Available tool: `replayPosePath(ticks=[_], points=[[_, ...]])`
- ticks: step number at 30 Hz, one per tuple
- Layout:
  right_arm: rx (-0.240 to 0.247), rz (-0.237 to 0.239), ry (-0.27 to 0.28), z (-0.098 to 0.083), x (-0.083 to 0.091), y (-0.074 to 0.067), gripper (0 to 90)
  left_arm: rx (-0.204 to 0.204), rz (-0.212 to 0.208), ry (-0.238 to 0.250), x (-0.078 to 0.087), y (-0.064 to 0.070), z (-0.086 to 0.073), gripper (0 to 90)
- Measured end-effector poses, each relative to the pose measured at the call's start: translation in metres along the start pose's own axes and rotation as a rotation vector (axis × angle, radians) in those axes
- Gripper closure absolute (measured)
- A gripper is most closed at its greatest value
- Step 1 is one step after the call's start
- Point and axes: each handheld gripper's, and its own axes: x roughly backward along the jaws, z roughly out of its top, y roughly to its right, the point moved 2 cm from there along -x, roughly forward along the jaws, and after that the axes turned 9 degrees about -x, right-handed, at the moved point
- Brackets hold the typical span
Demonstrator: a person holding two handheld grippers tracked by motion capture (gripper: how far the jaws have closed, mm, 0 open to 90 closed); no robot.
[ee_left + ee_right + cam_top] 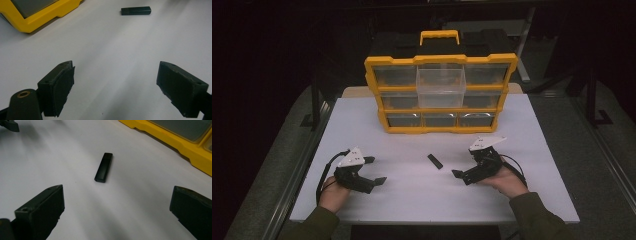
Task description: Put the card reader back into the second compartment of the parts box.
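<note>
1. Lying flat on the white table [532,200], the small black stick [435,161] sits near the middle, between the two grippers and a little nearer the front edge than the yellow drawer box [440,93] standing toward the back edge.
2. Both grippers rest low near the front edge with jaws spread wide and nothing held: the left gripper [373,171] toward the front left corner, the right gripper [464,167] toward the front right.
3. My reading is that the work stands at the approach, before any pickup; the stick is untouched.
4. The right gripper is nearer, and its jaws already open toward the stick [103,167].
5. The stick's long axis runs diagonally, its far end angled toward the back left corner and its near end toward the front right.
6. The next move probably calls for turning the jaws to span the stick's narrow width, then lowering close to the tabletop, since it lies so flat.
7. One clear drawer [440,87] juts out from the box's top row, a likely destination.
</note>
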Motion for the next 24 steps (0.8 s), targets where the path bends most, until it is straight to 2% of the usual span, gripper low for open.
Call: replayPosePath(ticks=[24], points=[[0.020,0.017,-0.017,0.019,-0.014,-0.004,0.0,0.001,0.012,-0.004,0.000,0.000,0.000,14.6]])
